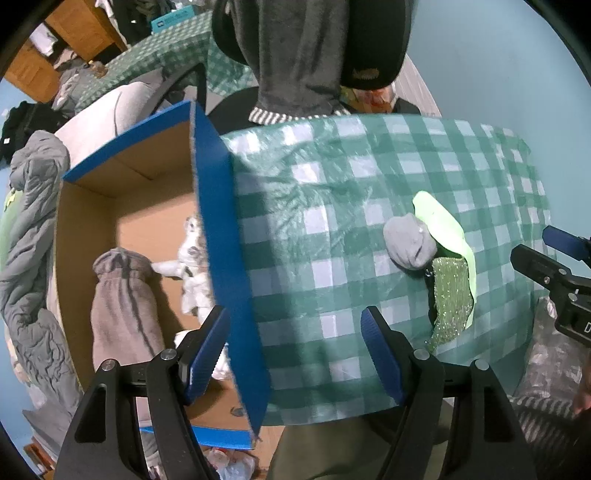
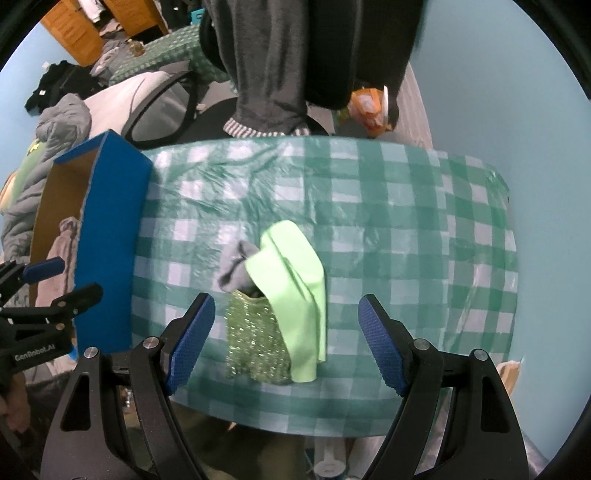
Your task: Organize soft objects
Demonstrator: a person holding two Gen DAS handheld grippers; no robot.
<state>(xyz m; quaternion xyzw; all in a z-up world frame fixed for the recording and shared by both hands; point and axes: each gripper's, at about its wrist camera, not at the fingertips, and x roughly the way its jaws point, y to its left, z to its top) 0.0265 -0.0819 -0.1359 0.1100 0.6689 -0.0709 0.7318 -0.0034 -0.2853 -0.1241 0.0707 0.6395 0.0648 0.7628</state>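
A small pile of soft things lies on the green checked tablecloth (image 2: 406,221): a light green cloth (image 2: 295,280), a glittery green pouch (image 2: 255,343) and a grey sock (image 2: 232,269). My right gripper (image 2: 286,343) hangs open above this pile, nothing pressed between its pads. In the left wrist view the same cloth (image 1: 443,229), pouch (image 1: 450,299) and sock (image 1: 406,243) lie to the right. My left gripper (image 1: 295,354) is open over the blue wall (image 1: 229,258) of a cardboard box. Inside the box lie a grey-brown garment (image 1: 122,299) and a white plush toy (image 1: 194,273).
A person in dark grey trousers (image 2: 269,66) stands beyond the table's far edge. Crumpled grey bedding (image 1: 29,236) lies left of the box. An office chair (image 2: 166,99) stands behind it. An orange bag (image 2: 369,107) sits at the far right. Wooden furniture (image 2: 74,29) stands far off.
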